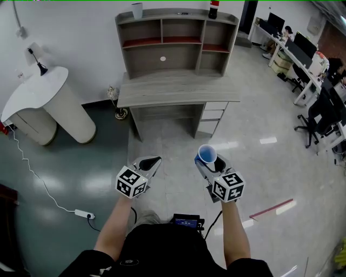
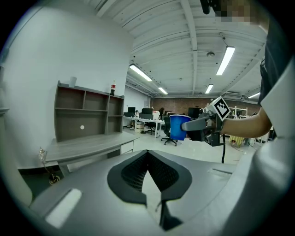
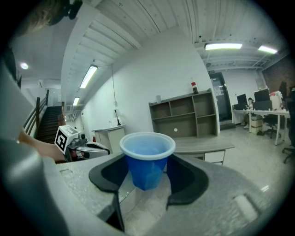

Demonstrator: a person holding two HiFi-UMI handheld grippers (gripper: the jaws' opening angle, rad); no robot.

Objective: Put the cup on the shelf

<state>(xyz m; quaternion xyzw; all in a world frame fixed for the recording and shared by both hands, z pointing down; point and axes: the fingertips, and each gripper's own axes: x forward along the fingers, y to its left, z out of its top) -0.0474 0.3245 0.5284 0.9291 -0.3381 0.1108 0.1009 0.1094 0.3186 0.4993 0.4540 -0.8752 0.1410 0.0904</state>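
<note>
A blue cup (image 1: 207,155) with a white rim stands upright between the jaws of my right gripper (image 1: 208,161), which is shut on it. In the right gripper view the cup (image 3: 147,159) fills the centre, with the dark pads (image 3: 186,177) pressed against its sides. My left gripper (image 1: 151,161) is level with it on the left; its fingertips (image 2: 147,154) meet with nothing between them. The grey shelf unit (image 1: 175,40) stands on a desk (image 1: 178,86) against the far wall, some way ahead across the floor. From the left gripper view the cup (image 2: 177,127) shows at the right.
A white cup (image 1: 137,10) and a dark bottle (image 1: 214,8) stand on top of the shelf unit. A white rounded counter (image 1: 51,105) is at the left. A power strip with its cable (image 1: 84,214) lies on the floor. Office desks and chairs (image 1: 316,103) line the right.
</note>
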